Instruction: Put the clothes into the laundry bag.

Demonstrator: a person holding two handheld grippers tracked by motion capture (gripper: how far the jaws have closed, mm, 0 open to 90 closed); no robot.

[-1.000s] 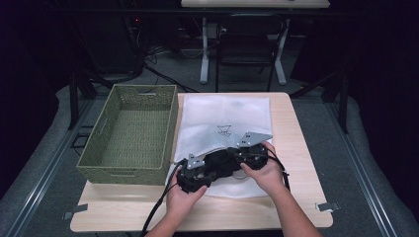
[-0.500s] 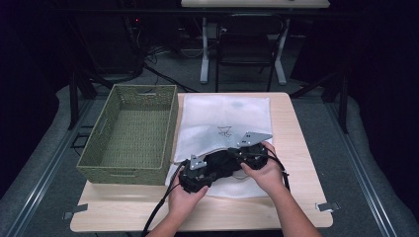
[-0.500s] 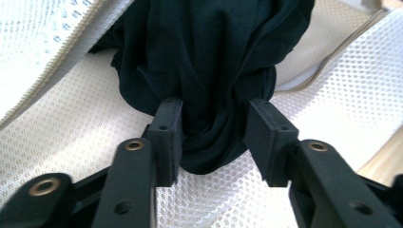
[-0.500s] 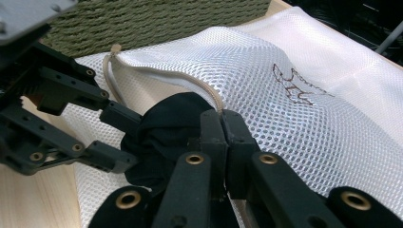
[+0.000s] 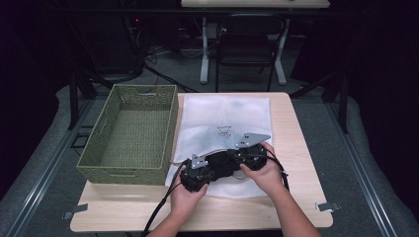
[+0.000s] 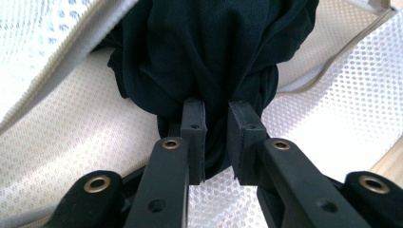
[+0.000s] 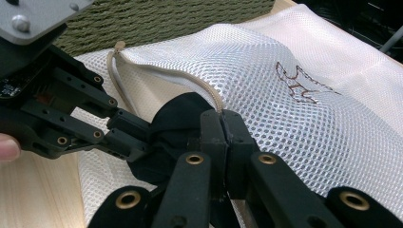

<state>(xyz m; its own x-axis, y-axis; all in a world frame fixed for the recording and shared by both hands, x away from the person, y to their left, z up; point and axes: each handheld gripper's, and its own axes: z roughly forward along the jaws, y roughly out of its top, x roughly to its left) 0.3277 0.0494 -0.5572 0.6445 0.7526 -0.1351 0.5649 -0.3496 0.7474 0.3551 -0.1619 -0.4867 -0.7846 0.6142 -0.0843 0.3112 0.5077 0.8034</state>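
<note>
I have one black garment (image 6: 204,61), bunched up, lying at the open mouth of the white mesh laundry bag (image 5: 225,116) near the front edge of the worktop (image 5: 296,128). The left gripper (image 5: 197,177) has just been closing, and in the left gripper view its fingers (image 6: 194,137) pinch a fold of the dark cloth, which runs straight ahead of them and up into the bag's opening. The right gripper (image 7: 222,124) has its fingers pressed together on the bag's beige-corded rim (image 7: 209,92), holding the upper layer of mesh up over the cloth.

The relation I judge the next move to turn on: the bag's long axis runs from the front edge of the worktop toward the far edge, its mouth facing me, and the garment sits just at that mouth, directly beyond the left fingers. So pushing forward along that axis should carry the cloth deeper, while the right side keeps the mouth lifted. The left hand is the one on the cloth; the right is just beside it, on the rim.

Count: one garment, one mesh bag, one green woven basket (image 5: 131,131) along the worktop's left edge, touching the bag's side, and two grippers.
</note>
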